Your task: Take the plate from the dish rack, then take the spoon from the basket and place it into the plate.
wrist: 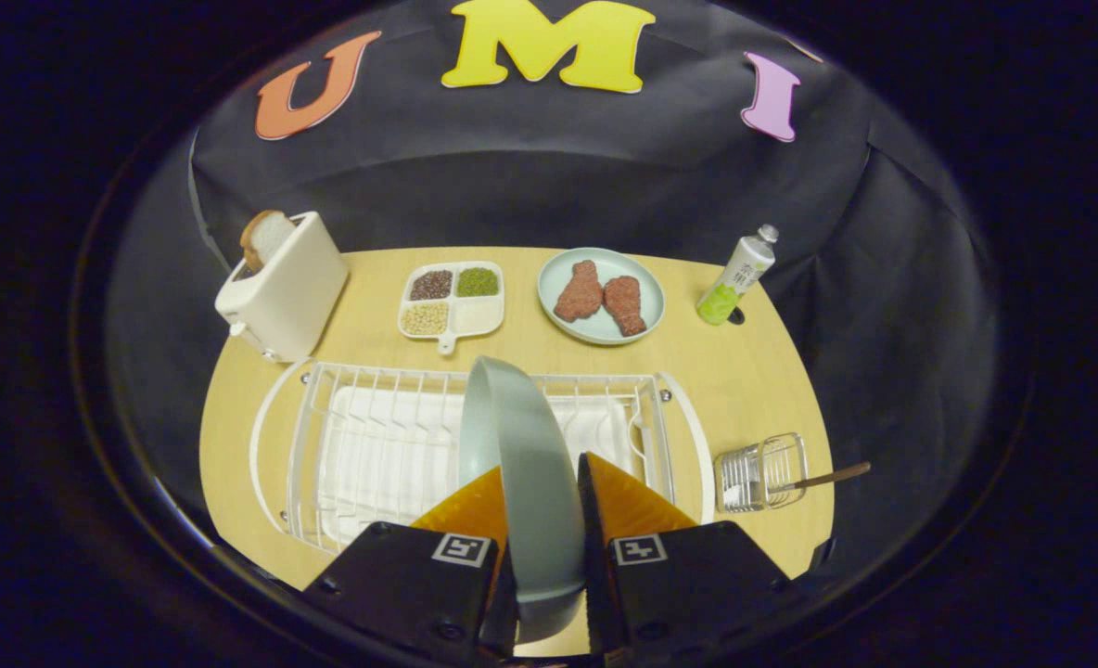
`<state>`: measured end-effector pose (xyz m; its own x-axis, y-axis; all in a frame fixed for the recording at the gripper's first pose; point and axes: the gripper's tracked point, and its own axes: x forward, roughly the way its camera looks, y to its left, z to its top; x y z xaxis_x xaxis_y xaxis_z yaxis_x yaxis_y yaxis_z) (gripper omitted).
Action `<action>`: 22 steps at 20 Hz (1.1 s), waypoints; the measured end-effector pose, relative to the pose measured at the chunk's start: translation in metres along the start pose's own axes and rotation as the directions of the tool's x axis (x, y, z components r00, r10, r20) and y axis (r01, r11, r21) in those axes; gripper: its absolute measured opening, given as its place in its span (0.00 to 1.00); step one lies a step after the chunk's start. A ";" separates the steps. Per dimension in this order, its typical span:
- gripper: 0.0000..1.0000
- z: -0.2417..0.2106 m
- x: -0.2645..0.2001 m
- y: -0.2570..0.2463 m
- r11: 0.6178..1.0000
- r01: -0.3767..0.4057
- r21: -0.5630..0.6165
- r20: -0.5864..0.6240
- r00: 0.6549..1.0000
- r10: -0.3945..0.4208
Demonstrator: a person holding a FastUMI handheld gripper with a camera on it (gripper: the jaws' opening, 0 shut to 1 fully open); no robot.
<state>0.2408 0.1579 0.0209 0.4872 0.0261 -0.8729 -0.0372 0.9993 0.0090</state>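
Note:
A pale grey-green plate (521,445) stands on edge between my two fingers, over the white wire dish rack (373,445). My gripper (542,482) is shut on the plate, one finger pressing each face near its rim. Whether the plate's lower rim still rests in the rack I cannot tell. To the right of the rack stands a small wire basket (760,471), and the spoon's brown wooden handle (832,477) sticks out of it to the right.
Beyond the rack sit a white toaster (285,283) with a bread slice, a divided dish of grains (452,297), a light blue plate with two pieces of meat (602,295) and a bottle (739,276). Bare wooden table (744,390) lies between rack and bottle.

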 end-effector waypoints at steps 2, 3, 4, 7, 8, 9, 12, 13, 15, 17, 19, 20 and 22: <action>0.34 -0.006 -0.017 0.000 0.999 -0.049 0.004 0.035 0.998 0.049; 0.34 -0.012 -0.027 0.002 0.996 -0.089 0.013 0.054 0.995 0.088; 0.34 -0.019 -0.037 0.002 0.991 -0.131 0.033 0.081 0.988 0.128; 0.33 -0.054 -0.067 -0.001 0.956 -0.278 0.091 0.139 0.954 0.264; 0.33 -0.069 -0.073 -0.006 0.945 -0.312 0.101 0.149 0.943 0.296; 0.33 -0.086 -0.076 -0.013 0.933 -0.341 0.112 0.155 0.934 0.323; 0.33 -0.139 -0.075 -0.029 0.884 -0.440 0.157 0.145 0.896 0.420; 0.33 -0.156 -0.071 -0.036 0.869 -0.467 0.164 0.142 0.883 0.448; 0.33 -0.186 -0.056 -0.047 0.839 -0.510 0.189 0.146 0.860 0.490; 0.33 -0.218 -0.036 -0.052 0.794 -0.560 0.238 0.146 0.828 0.541; 0.33 -0.243 -0.009 -0.056 0.748 -0.590 0.303 0.129 0.803 0.582; 0.33 -0.255 0.003 -0.059 0.730 -0.594 0.339 0.115 0.796 0.594; 0.33 -0.272 0.023 -0.060 0.691 -0.597 0.408 0.095 0.780 0.618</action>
<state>0.0170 0.0904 -0.1321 0.4397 0.6407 -0.6295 0.0399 0.6862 0.7263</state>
